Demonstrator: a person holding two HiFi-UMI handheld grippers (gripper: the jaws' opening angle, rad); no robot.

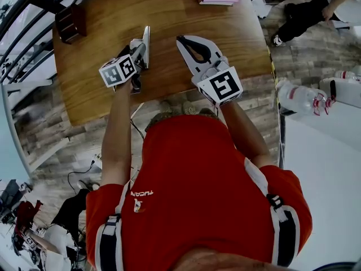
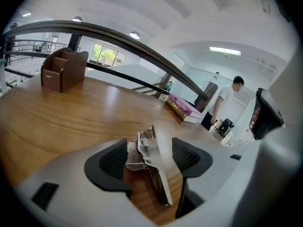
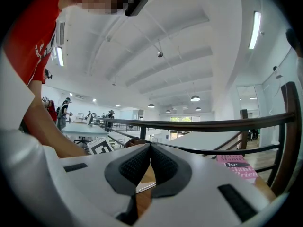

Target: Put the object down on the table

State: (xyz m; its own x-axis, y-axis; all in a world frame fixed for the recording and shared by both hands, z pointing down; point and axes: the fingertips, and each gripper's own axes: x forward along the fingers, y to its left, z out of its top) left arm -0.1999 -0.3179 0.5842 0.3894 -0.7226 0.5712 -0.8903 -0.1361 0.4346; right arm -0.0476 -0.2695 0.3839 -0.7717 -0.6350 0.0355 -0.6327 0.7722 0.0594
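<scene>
Left claw stands wide open, low over the wooden tabletop. The metal clip lies on the wood between its pads, with a clear gap to the right-hand pad. Right claw is closed pad to pad with nothing between, held up beside the left one. A pink book lies near the tabletop's far edge.

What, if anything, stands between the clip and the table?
Nothing visible does. The clip sits between the open jaws of the left gripper, apparently already resting on the bare wooden table. The book and the brown holder lie far off.
</scene>
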